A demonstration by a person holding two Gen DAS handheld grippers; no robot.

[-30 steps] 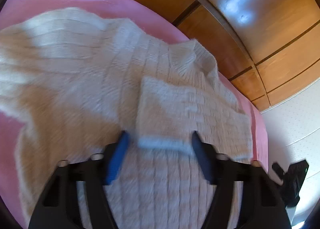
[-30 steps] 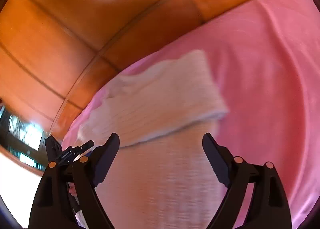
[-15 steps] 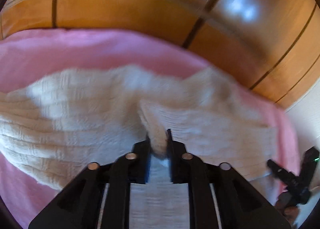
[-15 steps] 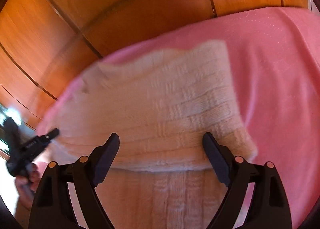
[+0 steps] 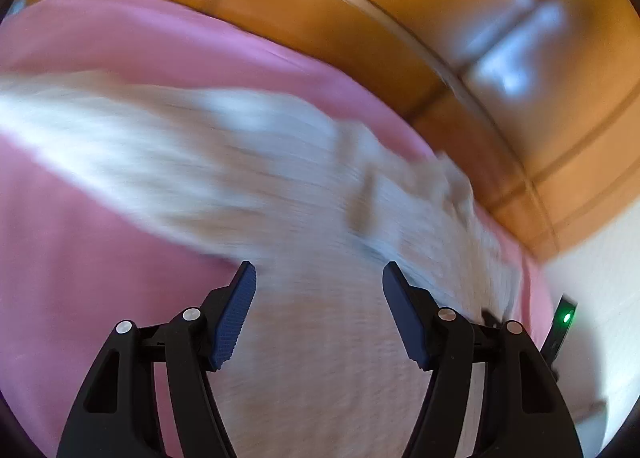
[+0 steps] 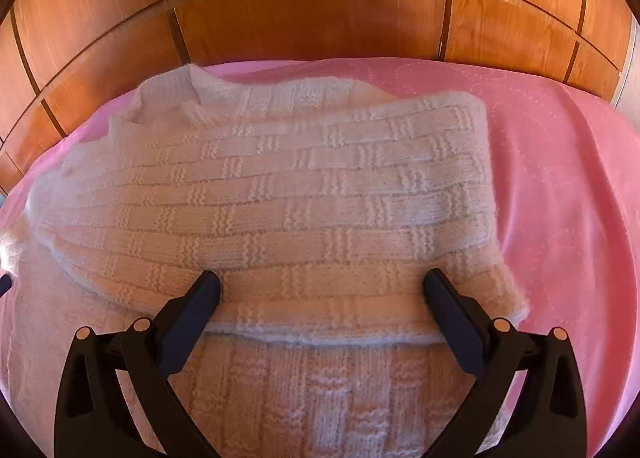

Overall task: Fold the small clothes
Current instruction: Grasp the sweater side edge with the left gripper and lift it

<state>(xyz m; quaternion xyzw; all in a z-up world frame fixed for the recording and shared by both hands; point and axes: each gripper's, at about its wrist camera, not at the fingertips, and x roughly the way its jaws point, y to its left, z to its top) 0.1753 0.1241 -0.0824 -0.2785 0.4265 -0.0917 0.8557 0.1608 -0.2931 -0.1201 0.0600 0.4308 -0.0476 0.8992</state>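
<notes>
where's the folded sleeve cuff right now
In the right wrist view the cuff lies low and right on the cream sweater, between the open right claw's fingers, beside bare pink bedspread.

Left wrist view, sharpness: motion blur smears the whole frame except the left gripper itself.
Cream sweater, left wrist view: knit pattern unreadable; folds and edges run into streaks; lower part hidden behind the gripper body and cut by the bottom edge.
Dark device with green light: partly cut off behind the gripper arm at the right rim; identity cannot be told.
Sweater, right wrist view: near hem hidden by the right gripper; left side runs out of frame.
Pink cover: extent cut by the circular rim.
Wooden panelling: upper reach cropped.
</notes>
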